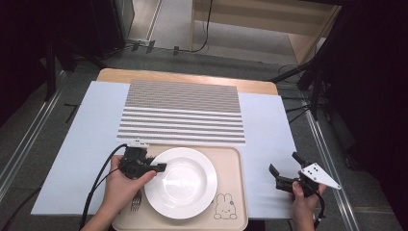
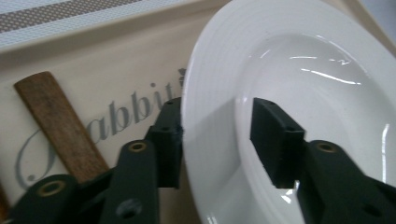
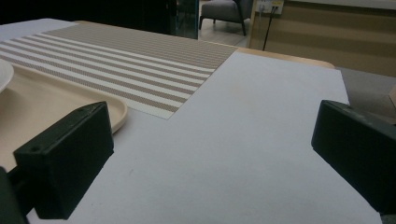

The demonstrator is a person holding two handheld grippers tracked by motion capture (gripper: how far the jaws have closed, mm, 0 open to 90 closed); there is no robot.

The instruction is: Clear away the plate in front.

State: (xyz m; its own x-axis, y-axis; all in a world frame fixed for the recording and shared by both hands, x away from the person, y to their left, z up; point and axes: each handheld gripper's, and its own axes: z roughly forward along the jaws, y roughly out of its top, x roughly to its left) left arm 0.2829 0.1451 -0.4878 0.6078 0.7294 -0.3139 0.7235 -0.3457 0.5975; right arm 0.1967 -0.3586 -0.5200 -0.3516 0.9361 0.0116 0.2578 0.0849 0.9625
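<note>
A white plate (image 1: 181,181) sits on a beige rabbit-print tray (image 1: 235,192) as the left gripper (image 2: 215,135) straddles its left rim, jaws parted, one outside and one over the dish, nothing yet clamped; the step looks like a rim grasp, needing closure next. The right gripper (image 1: 284,175) hovers wide open and empty beside the tray

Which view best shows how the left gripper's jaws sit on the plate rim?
The left gripper view: the left gripper straddles the white plate rim, one jaw outside, one inside, not yet closed on it. The high view shows that gripper at the plate's left edge, jaws too small to judge. The right gripper view catches a sliver of plate.
</note>
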